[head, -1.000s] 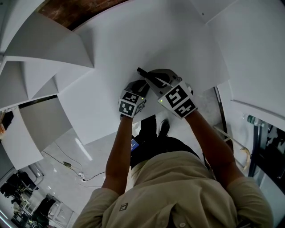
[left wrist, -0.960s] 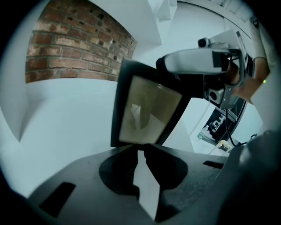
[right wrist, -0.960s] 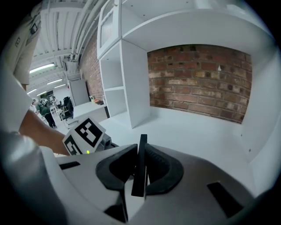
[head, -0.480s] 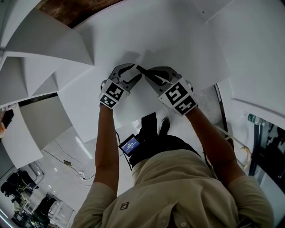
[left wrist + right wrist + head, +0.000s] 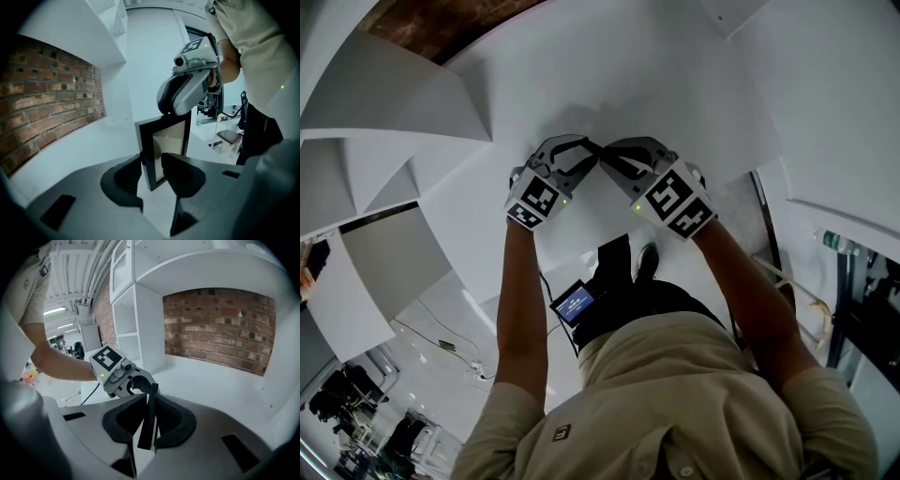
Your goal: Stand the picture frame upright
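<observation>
Left gripper (image 5: pixel 574 157), nine o'clock of the picture frame (image 5: pixel 168 138), has just spread its jaws, frame loose between them; right gripper (image 5: pixel 623 161) alone clamps it upright, task seemingly near done.

Black picture frame (image 5: pixel 168 140) upright (beige insert), perhaps slightly tilted.

A: What carries things here?
B: A smooth white shelf board (image 5: pixel 225 390), red brick wall (image 5: pixel 220 329) behind it.
A: And on it?
B: 1 black rectangular picture frame (image 5: pixel 163 138), upright; I can't tell whether its bottom edge touches the board.
</observation>
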{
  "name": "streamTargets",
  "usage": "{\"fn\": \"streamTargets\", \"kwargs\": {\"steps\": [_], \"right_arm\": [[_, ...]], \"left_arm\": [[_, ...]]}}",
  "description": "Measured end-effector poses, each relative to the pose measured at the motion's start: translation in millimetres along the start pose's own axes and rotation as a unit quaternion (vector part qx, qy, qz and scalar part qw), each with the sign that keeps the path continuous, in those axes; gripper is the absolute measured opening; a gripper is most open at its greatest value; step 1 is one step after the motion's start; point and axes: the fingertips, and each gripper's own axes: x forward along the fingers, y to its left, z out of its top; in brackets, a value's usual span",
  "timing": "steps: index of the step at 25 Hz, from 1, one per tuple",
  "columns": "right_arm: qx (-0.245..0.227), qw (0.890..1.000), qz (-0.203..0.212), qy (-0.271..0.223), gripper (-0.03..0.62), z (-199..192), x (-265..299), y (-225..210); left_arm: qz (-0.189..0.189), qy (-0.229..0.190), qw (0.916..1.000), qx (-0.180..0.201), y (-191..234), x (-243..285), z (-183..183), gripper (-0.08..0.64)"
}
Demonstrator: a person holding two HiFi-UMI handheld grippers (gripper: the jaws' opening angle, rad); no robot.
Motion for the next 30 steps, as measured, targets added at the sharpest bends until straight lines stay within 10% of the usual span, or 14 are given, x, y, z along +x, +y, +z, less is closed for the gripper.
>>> {"fn": "streamTargets", "kwargs": {"steps": [13, 30], "right_arm": [[0.008, 0.999, -0.044, -0.023, 0.173, -16.6, -29.2, -8.1], [0.011, 0.997, -0.069, -0.033, 0.181, -26.8, -42.5, -43.3]], "left_arm": [[0.045, -0.001, 0.9988, -0.021, -5.5, -6.7, -4.8, 0.122], [0.055, 0.013, 0.9979, -0.032, -20.4, -0.1, -3.1, 0.092]]}}
